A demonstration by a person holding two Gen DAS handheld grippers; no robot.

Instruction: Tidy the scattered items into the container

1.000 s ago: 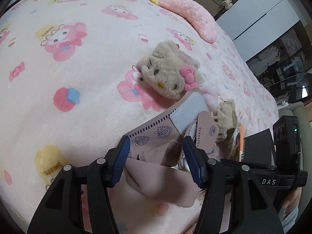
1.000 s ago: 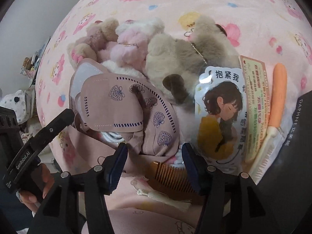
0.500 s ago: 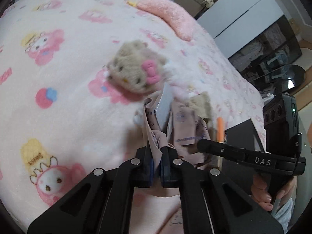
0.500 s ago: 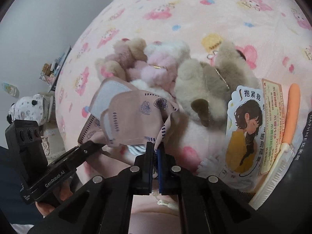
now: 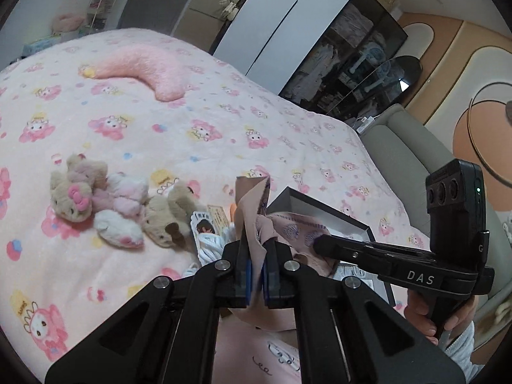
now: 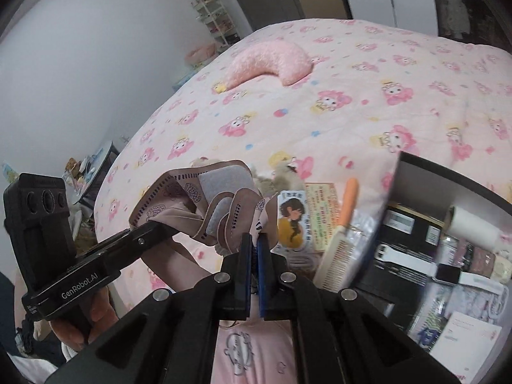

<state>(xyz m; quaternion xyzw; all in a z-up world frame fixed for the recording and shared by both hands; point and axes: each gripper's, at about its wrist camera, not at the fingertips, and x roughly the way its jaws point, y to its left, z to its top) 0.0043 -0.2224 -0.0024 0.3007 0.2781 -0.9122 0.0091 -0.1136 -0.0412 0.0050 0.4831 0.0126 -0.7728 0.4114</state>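
A mauve face mask point(image 5: 256, 204) with a shell print hangs above the pink bed, stretched between both grippers. My left gripper point(image 5: 256, 249) is shut on one end of it. My right gripper point(image 6: 255, 246) is shut on the other edge of the mask point(image 6: 188, 204). Each gripper also shows in the other's view: the right gripper point(image 5: 320, 244) and the left gripper point(image 6: 171, 228). The black box point(image 6: 425, 171) sits open to the right, with a lint roller point(image 6: 473, 228) and packets inside. A comb point(image 6: 336, 252) with an orange handle and a picture card point(image 6: 291, 220) lie on the bed beside it.
Small plush toys point(image 5: 75, 196) lie clustered on the blanket point(image 5: 192, 128) left of the mask. A pink crescent pillow point(image 5: 140, 67) rests at the far end of the bed. A grey sofa point(image 5: 400, 153) and dark shelves stand beyond the right edge. A hand point(image 5: 428, 316) holds the right gripper.
Both grippers went from open to shut on the mask. They then rose with it, lifting it off the bed, and the views now take in the room.
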